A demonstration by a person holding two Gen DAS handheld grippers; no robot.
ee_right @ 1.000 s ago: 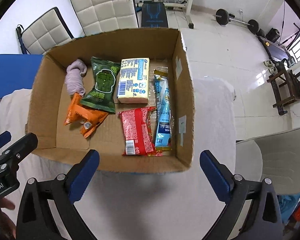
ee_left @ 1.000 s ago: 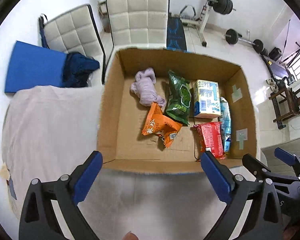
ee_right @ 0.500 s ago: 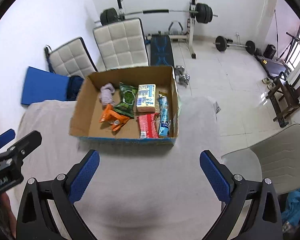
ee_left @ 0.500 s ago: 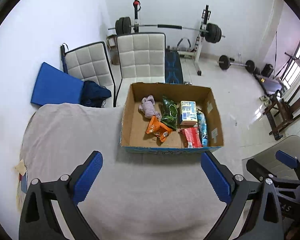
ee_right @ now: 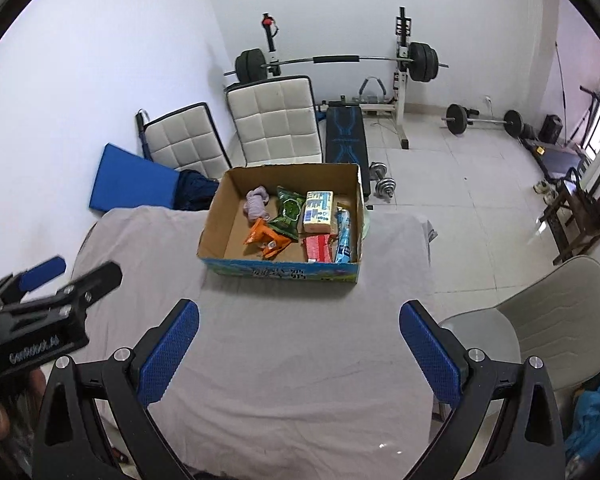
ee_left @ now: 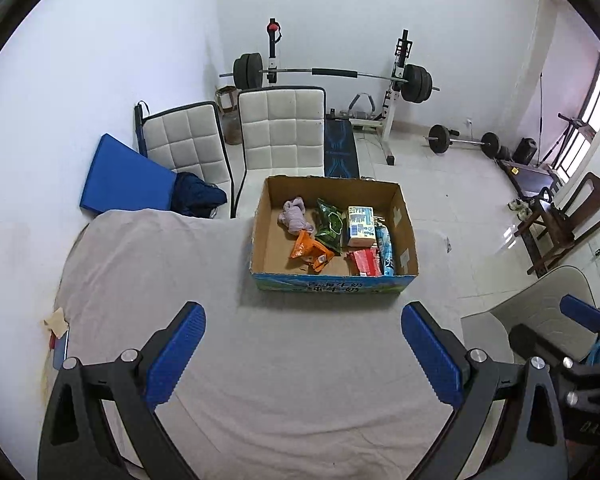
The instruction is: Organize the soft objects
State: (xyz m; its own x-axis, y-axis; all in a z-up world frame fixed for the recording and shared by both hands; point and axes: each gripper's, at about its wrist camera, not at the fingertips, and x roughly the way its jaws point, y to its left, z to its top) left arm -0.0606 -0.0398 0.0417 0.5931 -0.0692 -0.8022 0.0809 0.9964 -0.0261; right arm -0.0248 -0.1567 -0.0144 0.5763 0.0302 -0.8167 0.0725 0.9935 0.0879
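Note:
An open cardboard box [ee_left: 334, 283] [ee_right: 280, 271] stands on the far part of a table covered with a grey cloth [ee_left: 260, 360] [ee_right: 292, 360]. Inside lie a lilac cloth [ee_left: 294, 216] [ee_right: 256, 207], a green packet [ee_left: 329, 222] [ee_right: 289, 210], an orange packet [ee_left: 309, 249] [ee_right: 265, 236], a white-blue pack [ee_left: 360, 221] [ee_right: 319, 207], a red packet [ee_left: 365, 262] [ee_right: 318, 247] and a blue packet [ee_left: 386, 246] [ee_right: 343, 236]. My left gripper [ee_left: 305, 350] and right gripper [ee_right: 300, 347] are both open and empty, well back from the box above the cloth.
Two white padded chairs [ee_left: 282, 132] [ee_right: 274, 120] stand behind the table, with a blue mat [ee_left: 124, 182] and dark garment [ee_left: 198, 198]. A barbell rack [ee_left: 332, 76], weight bench [ee_right: 346, 140], dumbbells [ee_right: 382, 178], wooden chair [ee_left: 568, 224] and grey chair [ee_right: 548, 320] fill the room to the right.
Both grippers have pulled back and risen away from the box, so it looks much smaller and the whole room shows. Both stayed open and empty.

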